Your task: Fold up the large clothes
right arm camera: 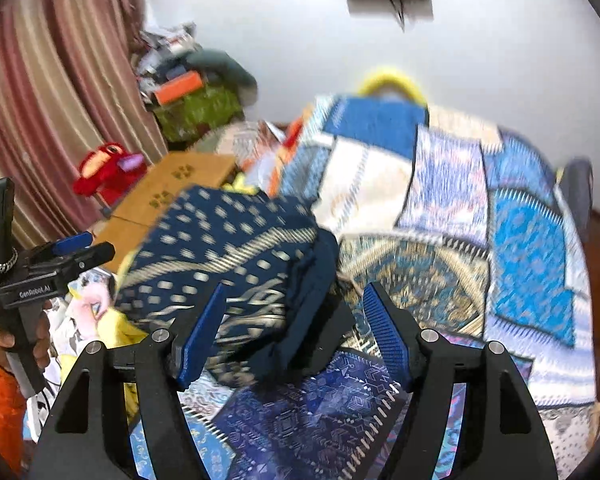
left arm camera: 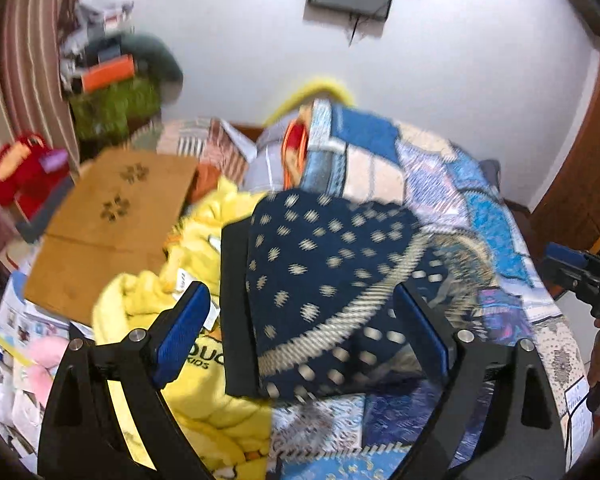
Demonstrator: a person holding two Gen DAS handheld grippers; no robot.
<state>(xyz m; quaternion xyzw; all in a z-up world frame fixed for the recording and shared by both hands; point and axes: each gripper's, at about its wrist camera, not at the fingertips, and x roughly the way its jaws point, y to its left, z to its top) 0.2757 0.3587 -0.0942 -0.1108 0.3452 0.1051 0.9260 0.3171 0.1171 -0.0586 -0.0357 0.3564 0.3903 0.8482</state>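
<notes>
A folded navy garment with cream dots and a striped border (left arm camera: 324, 280) lies in a bundle on the patchwork bedspread (left arm camera: 452, 184); it also shows in the right wrist view (right arm camera: 236, 256). My left gripper (left arm camera: 312, 332) is open, its blue pads on either side of the bundle's near end, gripping nothing. My right gripper (right arm camera: 296, 332) is open too, just in front of the bundle's dark folded edge. The right gripper shows at the left view's right edge (left arm camera: 580, 272); the left gripper shows at the right view's left side (right arm camera: 44, 264).
A yellow garment (left arm camera: 196, 288) lies crumpled left of the navy bundle. A brown cardboard sheet with paw prints (left arm camera: 112, 216) lies further left. A red plush toy (left arm camera: 24, 172) and piled clutter stand by the striped curtain. A wooden door (left arm camera: 580, 184) is at the right.
</notes>
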